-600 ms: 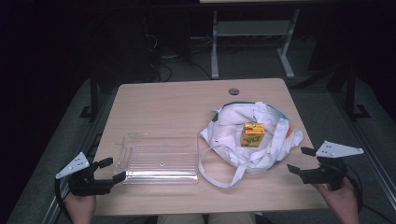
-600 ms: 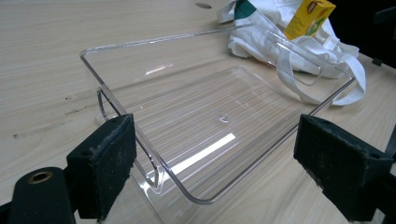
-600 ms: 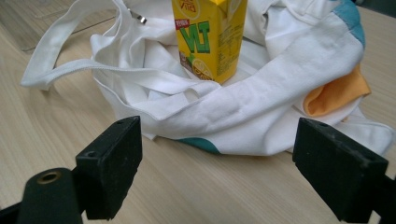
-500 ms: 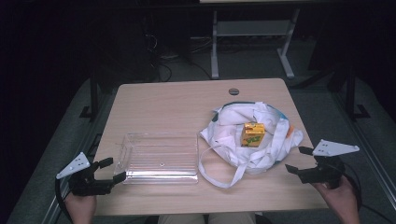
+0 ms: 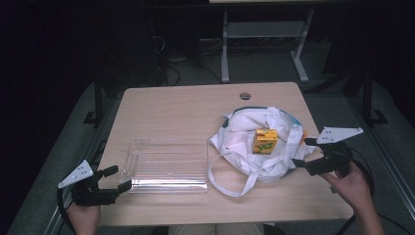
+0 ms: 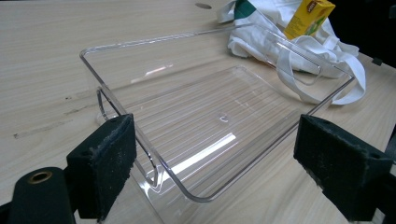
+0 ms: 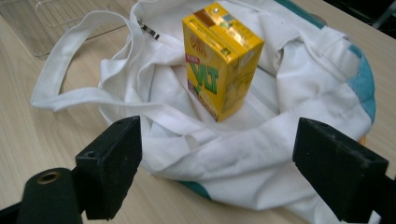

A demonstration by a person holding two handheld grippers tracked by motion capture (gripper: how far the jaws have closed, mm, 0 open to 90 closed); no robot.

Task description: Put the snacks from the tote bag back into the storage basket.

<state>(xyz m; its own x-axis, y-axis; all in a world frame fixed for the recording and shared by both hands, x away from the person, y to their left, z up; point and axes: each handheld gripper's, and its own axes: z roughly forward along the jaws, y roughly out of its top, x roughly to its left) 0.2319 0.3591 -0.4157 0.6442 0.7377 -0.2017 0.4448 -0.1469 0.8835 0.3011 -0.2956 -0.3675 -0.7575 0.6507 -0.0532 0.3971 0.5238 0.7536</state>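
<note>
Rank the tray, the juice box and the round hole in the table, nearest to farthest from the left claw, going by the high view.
From the left claw:
1. Tray, right beside it, at the table's front left.
2. Juice box, upright on the white bag, to the right.
3. Hole, near the far edge.

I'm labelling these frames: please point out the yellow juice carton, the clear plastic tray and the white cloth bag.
yellow juice carton [image 7: 219, 70], right gripper view, on its printed front face.
clear plastic tray [image 5: 169, 169], high view, on its ribbed floor.
white cloth bag [image 7: 261, 154], right gripper view, on its near folded edge.
</note>
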